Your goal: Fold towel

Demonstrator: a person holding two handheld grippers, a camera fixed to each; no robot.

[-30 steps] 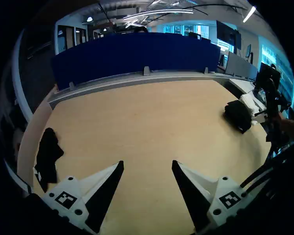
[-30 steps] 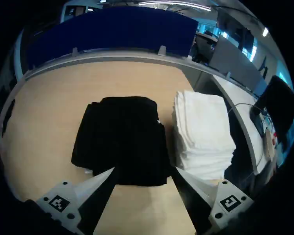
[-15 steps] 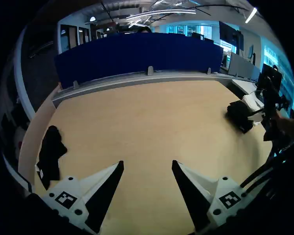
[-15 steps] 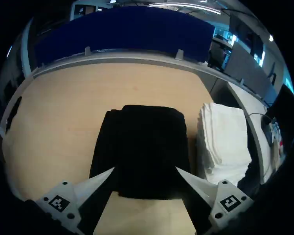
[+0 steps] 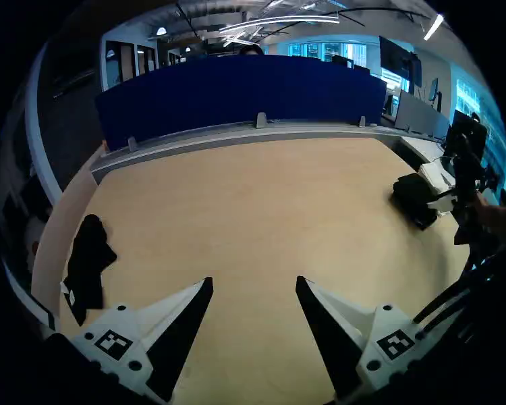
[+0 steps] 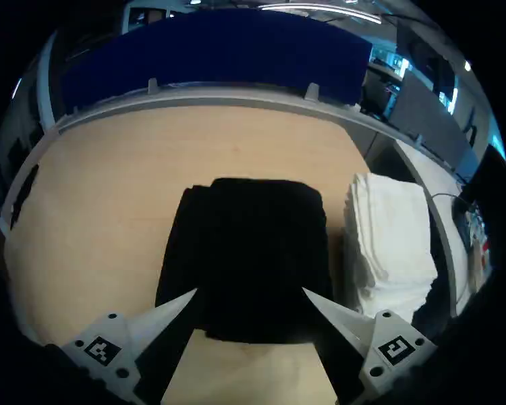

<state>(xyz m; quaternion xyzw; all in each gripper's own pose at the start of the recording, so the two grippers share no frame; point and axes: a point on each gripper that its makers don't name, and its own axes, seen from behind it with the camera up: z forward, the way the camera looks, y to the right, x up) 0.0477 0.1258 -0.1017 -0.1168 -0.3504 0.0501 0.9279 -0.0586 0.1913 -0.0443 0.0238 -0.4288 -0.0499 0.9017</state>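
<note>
**A:** What is lying at the far left?

**B:** A crumpled black cloth (image 5: 88,260) is lying by the left edge of the table (image 5: 253,196).

**A:** And the left gripper?

**B:** The left gripper (image 5: 253,280) is hovering over bare wood, its jaws spread wide and gripping nothing.

**A:** Where is the towel sitting?

**B:** The folded black towel (image 5: 415,199) is sitting near the table's right edge, well apart from the left gripper. The right gripper (image 5: 453,200) is reaching at it from the right.

**A:** And in the right gripper view?

**B:** Its jaws are standing released, one finger at each side of the towel's near edge. A white stack (image 6: 388,243) is lying just beside the towel, on its right.
</note>
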